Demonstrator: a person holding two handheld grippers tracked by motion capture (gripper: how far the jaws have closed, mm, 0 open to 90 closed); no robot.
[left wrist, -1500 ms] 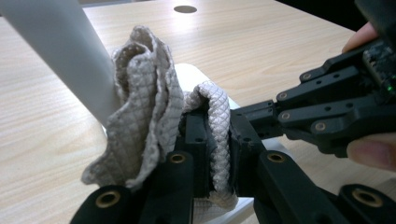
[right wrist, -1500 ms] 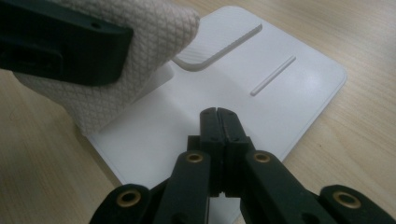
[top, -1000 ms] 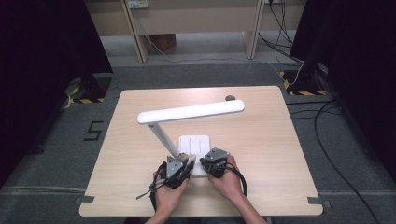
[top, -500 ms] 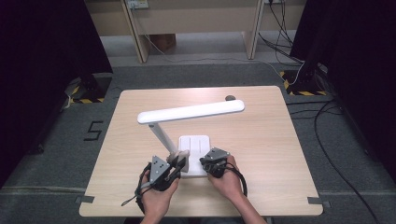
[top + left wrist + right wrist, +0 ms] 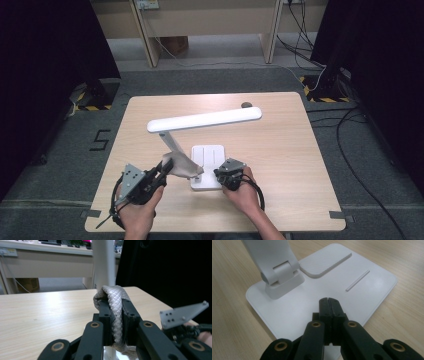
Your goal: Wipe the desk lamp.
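Note:
A white desk lamp stands on the wooden table (image 5: 285, 145), with a flat square base (image 5: 212, 152) and a long head (image 5: 205, 120) on a slanted post. My left gripper (image 5: 168, 164) hovers left of the base, shut on a grey textured cloth (image 5: 184, 168) that drapes toward the post. In the left gripper view the cloth (image 5: 115, 307) is pinched between the left gripper's (image 5: 114, 302) jaws, the lamp post (image 5: 102, 262) behind it. My right gripper (image 5: 219, 174) is shut with nothing held, its tips (image 5: 328, 300) resting over the base (image 5: 367, 287) near the hinge (image 5: 279, 275).
A small dark round object (image 5: 246, 105) lies at the table's far edge. The right gripper's grey plate (image 5: 183, 313) shows to the right in the left gripper view. Wooden furniture legs and cables stand on the floor beyond the table.
My left hand has moved left and upward, lifting the grey cloth off the lamp base area. The right hand stays where it was on the base.

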